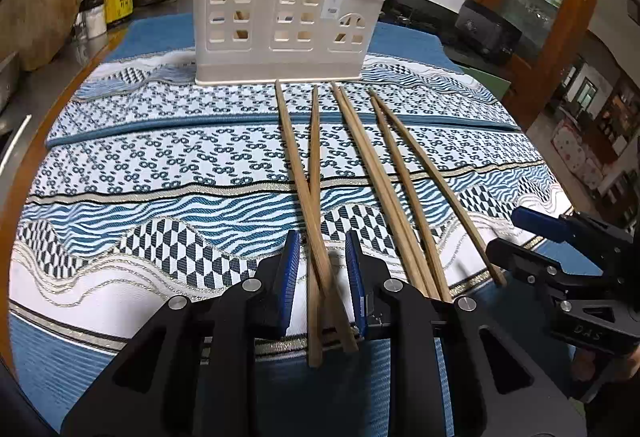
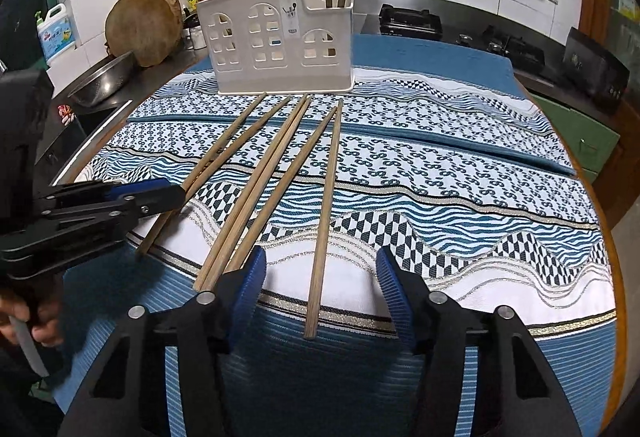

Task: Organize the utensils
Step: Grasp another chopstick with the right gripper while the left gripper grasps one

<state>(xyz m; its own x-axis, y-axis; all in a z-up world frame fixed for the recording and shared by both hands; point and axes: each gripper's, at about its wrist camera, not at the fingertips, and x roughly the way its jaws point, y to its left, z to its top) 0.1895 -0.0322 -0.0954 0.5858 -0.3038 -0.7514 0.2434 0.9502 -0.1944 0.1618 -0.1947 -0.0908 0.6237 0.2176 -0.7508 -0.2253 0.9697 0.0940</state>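
**Two open grippers straddling chopsticks ahead of pickup**

The left gripper (image 1: 322, 277) stands with jaws apart, a crossed pair of chopsticks (image 1: 314, 221) lying between its blue pads (image 1: 289, 277); no contact is visible. The pair's long axis runs straight ahead of the jaws toward the white holder (image 1: 286, 23), which already carries upright sticks. The right gripper (image 2: 320, 297) is likewise spread wide, with a single chopstick (image 2: 326, 213) lying between its pads, closer to the left one, its near end just inside the jaw line. Three further sticks (image 2: 256, 193) lie outboard of its left pad. All rest on the patterned cloth (image 2: 460, 173). Each gripper appears nearest its own target; closing across the stick's axis seems the next move.
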